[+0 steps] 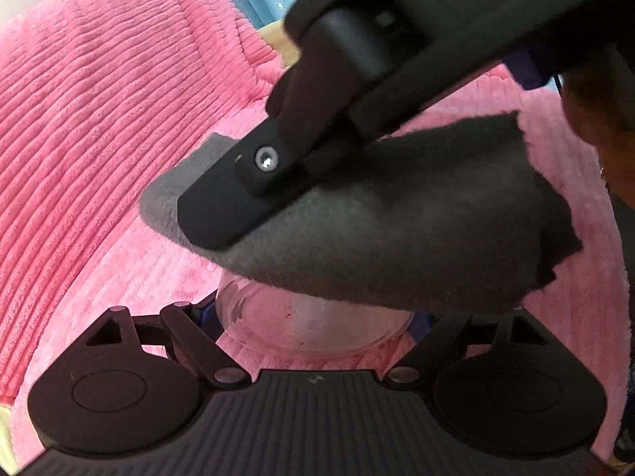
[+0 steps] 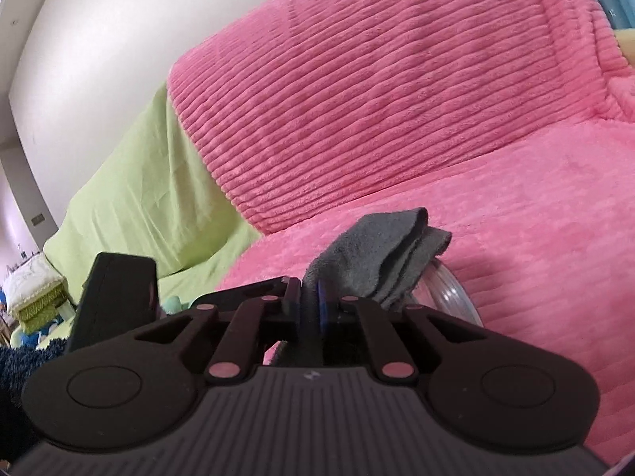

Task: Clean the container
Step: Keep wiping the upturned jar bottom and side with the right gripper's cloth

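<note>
Grey cloth [image 1: 397, 230] over clear container [image 1: 313, 325]

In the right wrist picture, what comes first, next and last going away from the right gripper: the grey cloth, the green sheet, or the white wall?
1. The grey cloth, pinched in the jaws of the right gripper, just right of centre.
2. The green sheet, off to the left beside the pink blanket.
3. The white wall, behind the sheet, upper left.
</note>
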The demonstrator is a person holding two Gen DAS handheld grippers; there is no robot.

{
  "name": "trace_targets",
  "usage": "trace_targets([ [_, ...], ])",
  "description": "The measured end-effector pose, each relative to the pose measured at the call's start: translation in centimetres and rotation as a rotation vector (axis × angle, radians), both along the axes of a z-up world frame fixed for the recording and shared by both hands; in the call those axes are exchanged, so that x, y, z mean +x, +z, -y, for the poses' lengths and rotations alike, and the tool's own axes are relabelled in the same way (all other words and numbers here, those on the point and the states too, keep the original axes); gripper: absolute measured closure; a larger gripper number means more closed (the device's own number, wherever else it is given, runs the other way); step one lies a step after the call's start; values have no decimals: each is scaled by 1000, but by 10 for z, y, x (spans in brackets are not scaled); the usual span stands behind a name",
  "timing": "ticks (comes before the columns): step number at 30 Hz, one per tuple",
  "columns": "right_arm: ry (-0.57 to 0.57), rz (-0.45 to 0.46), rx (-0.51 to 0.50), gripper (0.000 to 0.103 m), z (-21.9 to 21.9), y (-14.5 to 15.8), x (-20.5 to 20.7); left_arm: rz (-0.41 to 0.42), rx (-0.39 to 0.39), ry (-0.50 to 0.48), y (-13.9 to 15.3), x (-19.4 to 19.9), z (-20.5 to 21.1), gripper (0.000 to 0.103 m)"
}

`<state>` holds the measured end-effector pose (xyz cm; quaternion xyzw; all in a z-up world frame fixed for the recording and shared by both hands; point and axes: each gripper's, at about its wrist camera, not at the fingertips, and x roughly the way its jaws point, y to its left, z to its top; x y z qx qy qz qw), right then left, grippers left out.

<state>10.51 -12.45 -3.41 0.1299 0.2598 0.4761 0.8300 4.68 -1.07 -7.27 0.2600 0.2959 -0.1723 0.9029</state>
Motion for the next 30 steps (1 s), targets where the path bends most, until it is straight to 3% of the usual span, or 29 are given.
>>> trace_targets([
  [4, -54, 31, -16, 98, -2, -2, 4, 8, 16, -7, -2, 2, 0, 18],
  [8, -176, 89, -68, 98, -1, -1, 9, 22, 25, -18, -4, 5, 0, 18],
  [12, -245, 86, -79, 98, 4, 0, 13, 28, 26, -20, -5, 8, -1, 18],
  [15, -259, 70, -74, 98, 7, -1, 14, -53, -84, 5, -3, 20, -13, 18],
  [17, -263, 43, -51, 98, 11, -2, 16, -138, -214, 33, -1, 32, -26, 18],
  [21, -265, -10, -12, 97, 21, -3, 18, -141, -239, 30, -1, 36, -28, 19],
  [25, -211, -11, -7, 95, 27, 2, 12, -57, -83, 4, 0, 29, -12, 19],
  [30, 4, -3, 30, 95, 18, 6, -4, 3, 43, -13, -3, 21, -4, 19],
])
